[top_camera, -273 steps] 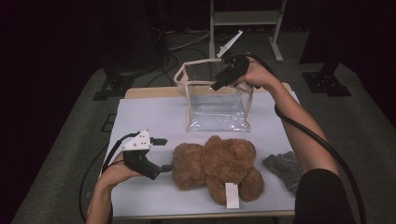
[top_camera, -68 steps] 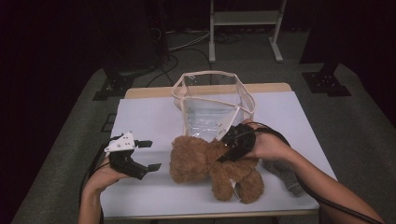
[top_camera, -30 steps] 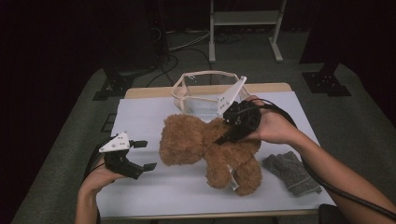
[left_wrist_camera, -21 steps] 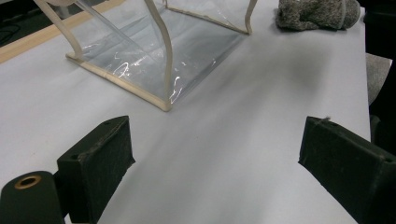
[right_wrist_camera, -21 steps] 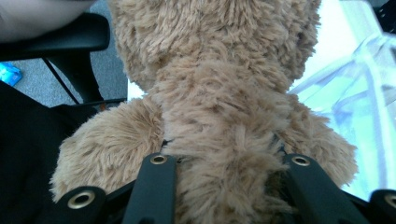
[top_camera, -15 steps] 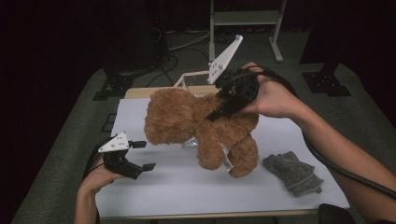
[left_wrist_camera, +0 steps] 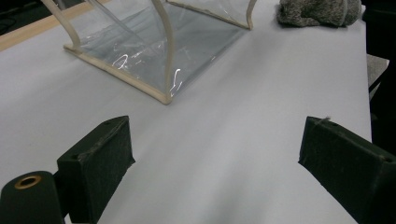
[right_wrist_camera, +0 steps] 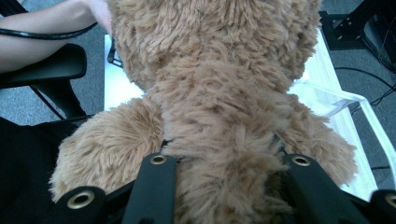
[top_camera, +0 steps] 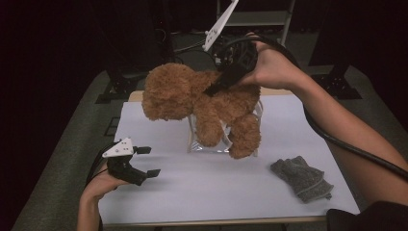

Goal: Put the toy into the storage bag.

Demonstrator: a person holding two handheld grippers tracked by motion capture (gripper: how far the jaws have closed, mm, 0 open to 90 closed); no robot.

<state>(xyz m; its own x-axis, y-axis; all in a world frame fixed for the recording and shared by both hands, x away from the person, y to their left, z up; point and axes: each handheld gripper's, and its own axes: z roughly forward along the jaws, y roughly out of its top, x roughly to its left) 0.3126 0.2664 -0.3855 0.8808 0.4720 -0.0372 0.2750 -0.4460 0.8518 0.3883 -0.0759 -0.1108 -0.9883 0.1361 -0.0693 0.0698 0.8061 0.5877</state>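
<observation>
A brown plush teddy bear [top_camera: 202,98] hangs in the air, its legs dangling over a clear plastic bag [top_camera: 194,142] with cream trim. My right gripper [top_camera: 217,88] is shut on the bear's body from the far right. In the right gripper view both black jaws pinch the fur of the bear [right_wrist_camera: 219,93], and the right gripper [right_wrist_camera: 229,186] sits at the bottom. At the table's front left my left gripper [top_camera: 146,161] is open and holds nothing. In the left gripper view the left gripper [left_wrist_camera: 219,149] faces the bag [left_wrist_camera: 163,56], well apart from it.
A crumpled grey cloth [top_camera: 302,178] lies on the white tabletop [top_camera: 216,192] at the front right, and the cloth [left_wrist_camera: 320,11] is beyond the bag in the left gripper view. The bag's rim [right_wrist_camera: 345,100] is below the bear. Dark stands and cables surround the table's far side.
My right gripper has lifted the bear off the table and carried it up and toward the far side, over the bag. The left gripper has stayed put.
</observation>
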